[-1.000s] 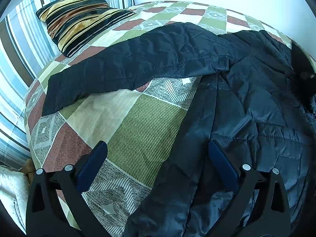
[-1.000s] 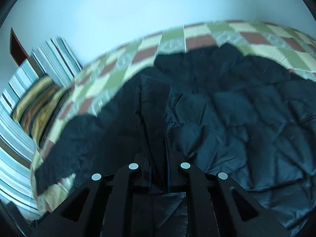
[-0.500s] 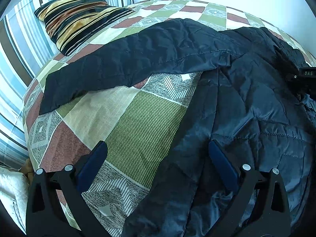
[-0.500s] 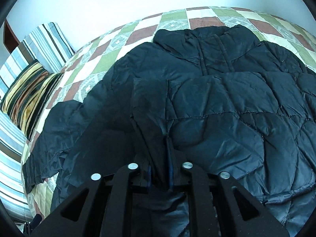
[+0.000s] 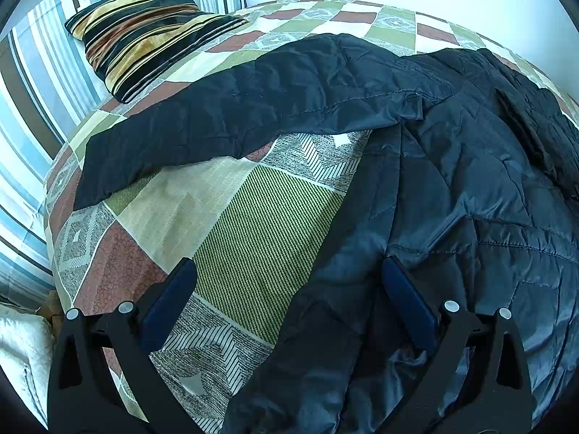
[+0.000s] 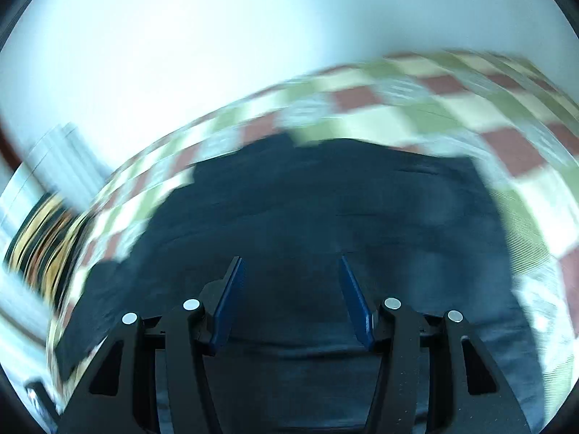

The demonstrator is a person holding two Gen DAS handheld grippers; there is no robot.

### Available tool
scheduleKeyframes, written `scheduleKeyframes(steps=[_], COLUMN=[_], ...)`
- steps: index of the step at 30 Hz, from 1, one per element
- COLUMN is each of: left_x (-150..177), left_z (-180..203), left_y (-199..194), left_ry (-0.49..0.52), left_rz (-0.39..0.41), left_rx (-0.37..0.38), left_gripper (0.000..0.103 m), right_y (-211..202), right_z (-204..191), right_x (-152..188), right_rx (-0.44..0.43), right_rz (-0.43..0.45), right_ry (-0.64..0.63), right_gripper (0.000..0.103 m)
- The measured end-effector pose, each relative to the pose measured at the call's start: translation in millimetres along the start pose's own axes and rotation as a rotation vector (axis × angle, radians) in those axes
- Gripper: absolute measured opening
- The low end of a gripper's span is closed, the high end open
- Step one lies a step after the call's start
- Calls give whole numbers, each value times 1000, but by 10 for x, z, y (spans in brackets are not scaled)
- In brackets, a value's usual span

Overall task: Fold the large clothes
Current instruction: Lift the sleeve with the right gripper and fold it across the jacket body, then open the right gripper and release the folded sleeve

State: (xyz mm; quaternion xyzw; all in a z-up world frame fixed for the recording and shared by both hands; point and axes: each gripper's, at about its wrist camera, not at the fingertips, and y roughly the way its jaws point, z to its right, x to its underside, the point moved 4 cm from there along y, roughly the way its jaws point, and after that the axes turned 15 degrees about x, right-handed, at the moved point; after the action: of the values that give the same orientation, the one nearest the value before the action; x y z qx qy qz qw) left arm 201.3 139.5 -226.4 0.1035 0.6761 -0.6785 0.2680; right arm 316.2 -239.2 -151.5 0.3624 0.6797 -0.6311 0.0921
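A dark navy quilted jacket [image 5: 470,195] lies spread on the patchwork bedspread [image 5: 260,224]. One sleeve [image 5: 231,115] stretches out to the left across the bed. My left gripper [image 5: 289,275] is open and empty, low over the jacket's left hem edge, one finger over the bedspread, the other over the jacket. In the blurred right wrist view the jacket [image 6: 325,209] fills the middle. My right gripper [image 6: 289,275] is open and empty above it.
A striped yellow, black and brown cushion [image 5: 144,25] lies at the head of the bed, against a blue-striped pillow [image 5: 32,83]. A white wall [image 6: 217,36] runs behind the bed. The bed's near left edge drops off by a pale cloth [image 5: 18,347].
My right gripper was shut on a fold of the jacket; it has opened, let go and is moving fast, blurring its view. My left gripper stays open and has barely moved.
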Motion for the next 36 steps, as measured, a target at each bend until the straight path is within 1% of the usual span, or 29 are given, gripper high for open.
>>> scheduleKeyframes(steps=[2, 3, 4, 5, 6, 7, 9, 12, 14, 16, 18, 19, 22, 25, 26, 28, 30, 32, 33, 34, 35, 36], left_x=[0, 2, 2, 2, 2, 4, 0, 3, 5, 11, 11, 10, 15, 17, 16, 14, 15, 18, 20, 22, 24, 25], left_z=[2, 5, 5, 8, 13, 19, 27, 28, 36, 44, 45, 46, 43, 34, 31, 27, 25, 22, 26, 25, 27, 27], left_y=[1, 0, 0, -1, -1, 0, 0, 5, 9, 11, 18, 19, 21, 28, 35, 38, 42, 50, 50, 49, 47, 49], left_ry=[3, 3, 4, 6, 7, 10, 15, 14, 15, 21, 20, 18, 17, 14, 14, 15, 17, 13, 12, 12, 12, 12], left_rz=[1, 1, 2, 2, 3, 3, 3, -1, -1, 1, 1, 1, 0, -1, -3, -1, 1, -1, 0, 0, 0, -1], left_rx=[-5, -7, -9, -12, -15, -19, -23, -24, -27, -32, -32, -30, -27, -21, -20, -19, -17, -14, -13, -13, -12, -12], left_gripper=[101, 101, 101, 101, 101, 101, 101, 101, 101, 101, 101, 101, 101, 101, 101, 101, 101, 101, 101, 101, 101, 101], right_y=[186, 377, 515, 656, 724, 701, 538, 309, 257, 364, 620, 745, 636, 365, 299, 197, 254, 355, 426, 452, 485, 505], right_z=[285, 417, 461, 488, 503, 486, 430, 511, 611, 726, 778, 768, 652, 724, 797, 943, 1059, 1124, 1146, 1150, 1148, 1156], right_x=[-2, 43, 102, 160, 195, 190, 135, 26, -17, -41, 25, 51, -5, -40, -45, -60, -38, -8, 16, 22, 15, 27], right_rx=[46, 76, 77, 60, 47, 49, 46, 18, 43, 75, 73, 73, 122, 103, 130, 251, 354, 410, 454, 477, 499, 510], right_rz=[-49, -106, -146, -169, -154, -139, -102, -40, -11, -28, -112, -132, -85, -34, -11, 35, 23, -1, -13, -12, -5, 3], right_ry=[63, 77, 76, 77, 74, 65, 49, 86, 113, 138, 153, 139, 65, 95, 104, 99, 75, 55, 35, 25, 21, 17], right_gripper=[53, 53, 51, 51, 51, 51, 53, 53, 53, 53, 53, 53, 53, 53, 53, 54, 62, 62, 65, 69, 75, 76])
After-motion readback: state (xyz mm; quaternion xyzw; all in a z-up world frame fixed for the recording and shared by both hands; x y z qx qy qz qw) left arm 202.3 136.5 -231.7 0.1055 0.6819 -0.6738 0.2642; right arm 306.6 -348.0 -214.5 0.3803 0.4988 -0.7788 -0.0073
